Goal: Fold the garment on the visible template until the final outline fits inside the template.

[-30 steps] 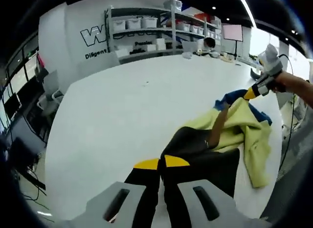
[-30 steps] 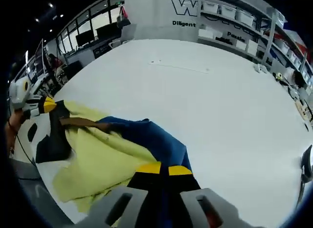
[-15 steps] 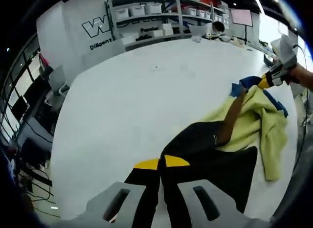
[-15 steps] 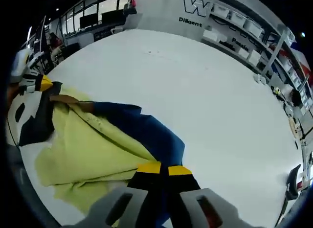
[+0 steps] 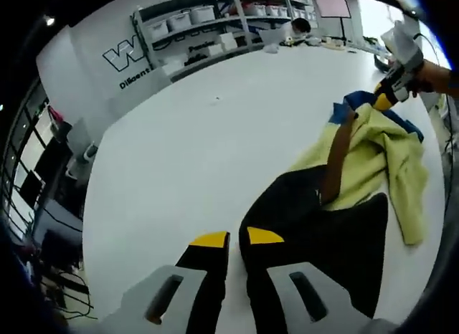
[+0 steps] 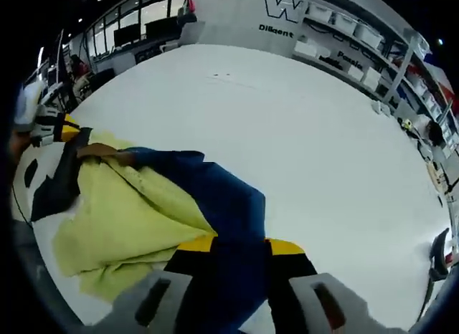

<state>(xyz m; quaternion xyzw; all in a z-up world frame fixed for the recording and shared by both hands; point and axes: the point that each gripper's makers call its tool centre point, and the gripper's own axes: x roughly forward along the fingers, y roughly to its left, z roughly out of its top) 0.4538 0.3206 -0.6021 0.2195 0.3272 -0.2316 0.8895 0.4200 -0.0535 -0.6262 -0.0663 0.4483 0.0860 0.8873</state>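
1. White tabletop (image 5: 186, 148) runs broad and bare under everything, with shelving (image 5: 215, 26) against the far wall, and the garment (image 5: 358, 169) lies bunched near one edge of it: a yellow middle, a black part at one end, a blue part at the other, a brown strip across
2. No template outline can be made out on the table, so how close the cloth is to fitting I cannot say; it looks crumpled and stretched, not folded
3. Left gripper (image 5: 229, 239): half a second ago its yellow tips were nearly touching, now they stand slightly apart with black cloth between and beneath them; whether it truly pinches the cloth I cannot tell
4. Right gripper (image 6: 240, 244): its tips have spread from close together to wide apart, and the blue part (image 6: 215, 205) now lies loose between them, so it looks to have let go
5. My reading: one stretch has ended and a fresh grip must be taken before any fold; the task seems early
6. In the right gripper view the black end (image 6: 57, 183) sits close to the table's edge, which might let cloth slip over
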